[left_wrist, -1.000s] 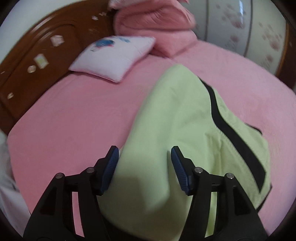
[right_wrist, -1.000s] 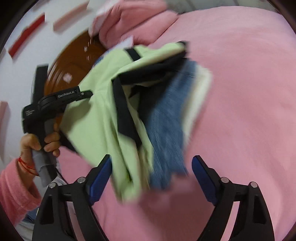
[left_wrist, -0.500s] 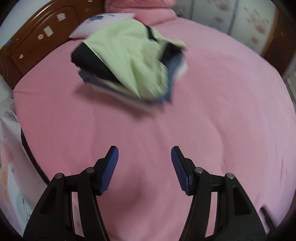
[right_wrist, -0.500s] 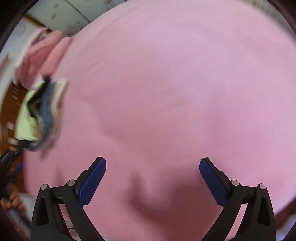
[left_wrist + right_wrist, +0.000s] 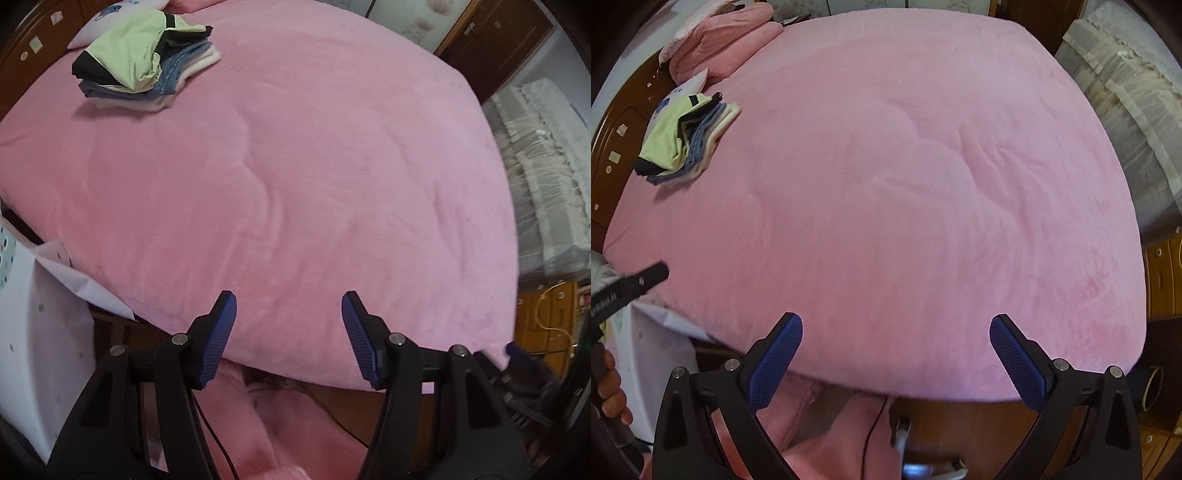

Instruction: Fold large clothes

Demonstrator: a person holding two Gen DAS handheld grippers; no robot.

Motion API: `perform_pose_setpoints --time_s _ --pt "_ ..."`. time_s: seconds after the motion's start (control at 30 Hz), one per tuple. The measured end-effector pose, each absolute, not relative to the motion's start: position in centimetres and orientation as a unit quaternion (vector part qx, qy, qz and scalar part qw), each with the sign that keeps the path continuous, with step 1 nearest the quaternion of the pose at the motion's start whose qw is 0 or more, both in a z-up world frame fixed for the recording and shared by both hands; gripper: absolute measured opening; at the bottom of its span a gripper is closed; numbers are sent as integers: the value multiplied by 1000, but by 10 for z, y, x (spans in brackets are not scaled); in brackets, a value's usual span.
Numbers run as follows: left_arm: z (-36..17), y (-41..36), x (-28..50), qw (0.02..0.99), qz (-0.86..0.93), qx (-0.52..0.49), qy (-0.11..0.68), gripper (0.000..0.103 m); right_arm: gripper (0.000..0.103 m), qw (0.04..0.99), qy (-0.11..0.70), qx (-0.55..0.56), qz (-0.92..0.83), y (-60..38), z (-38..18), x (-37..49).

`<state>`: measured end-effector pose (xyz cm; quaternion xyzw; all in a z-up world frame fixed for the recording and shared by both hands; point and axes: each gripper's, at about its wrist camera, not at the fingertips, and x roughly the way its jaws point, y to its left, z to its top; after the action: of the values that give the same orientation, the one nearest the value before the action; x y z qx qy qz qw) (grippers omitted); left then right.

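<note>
Now the folded clothes pile (image 5: 147, 62), light green on top of denim and cream layers, is lying far ahead and to the left of both claws, near the headboard (image 5: 613, 147) on the pink bed (image 5: 314, 166). Left claw (image 5: 288, 336) is hanging open and empty over the bed's near edge; right claw (image 5: 895, 360) is gaping wide, nothing between its pads.

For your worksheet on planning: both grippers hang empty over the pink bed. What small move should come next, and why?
Probably fetch another unfolded garment: the folded stack sits by the pillow, both the left gripper and the right gripper are open and empty, and the pink bedspread holds nothing else to fold.
</note>
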<state>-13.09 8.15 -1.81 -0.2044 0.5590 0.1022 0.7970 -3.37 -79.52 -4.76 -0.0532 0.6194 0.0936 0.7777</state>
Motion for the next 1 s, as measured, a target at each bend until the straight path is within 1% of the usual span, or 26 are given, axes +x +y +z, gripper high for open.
perform_pose_setpoints --time_s 0.1,0.17,0.27,0.37,0.53,0.63,0.8,0.93,1.0 --pt "12 72 -134 809 101 -187 547 56 102 773 622 -22 124 -790 -32 -57" --pt "31 64 -134 820 102 -161 540 56 102 769 624 -1 135 -825 -18 -75" --pt "60 43 -138 831 94 -124 534 56 102 770 618 23 153 -821 -1 -87" --pt "82 22 -146 841 78 -105 524 56 102 790 596 19 144 -808 30 -89" --pt "114 -8 -159 856 75 -75 507 57 102 815 563 2 135 -803 64 -96" --pt "129 -20 -159 864 65 -54 496 61 102 817 567 17 108 -808 80 -94" --pt "134 -33 -157 867 65 -7 494 63 102 822 565 18 68 -807 95 -92" --pt "142 -38 -160 875 73 9 479 71 102 829 558 10 42 -802 107 -96" --pt "145 -39 -161 876 72 11 477 72 102 832 553 17 42 -806 110 -94"
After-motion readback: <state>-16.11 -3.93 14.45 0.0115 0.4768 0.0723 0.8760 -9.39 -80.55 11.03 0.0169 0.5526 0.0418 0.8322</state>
